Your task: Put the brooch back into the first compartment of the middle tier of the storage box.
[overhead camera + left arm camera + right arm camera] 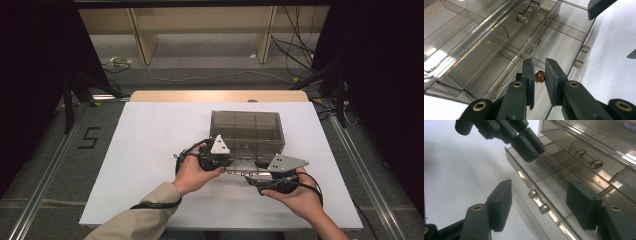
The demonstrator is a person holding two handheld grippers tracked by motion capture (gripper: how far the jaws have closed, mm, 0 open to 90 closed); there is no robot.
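From the high view, your left gripper (223,159) and right gripper (264,170) meet at the near face of the smoky drawer box (247,129), where one drawer (239,169) is pulled out toward you over the white table (150,150). How far either gripper is open is not clear from up here.

In your left gripper view, the jaws are narrowed to a small gap with a small amber bead (540,76) between them, over the drawer's compartments (554,47). I cannot tell whether the pads touch it.

In your right gripper view, your jaws stand wide apart, empty, straddling the drawer's front wall and its clear handle (538,201). Beyond them, your left gripper (530,145) dips into the drawer.
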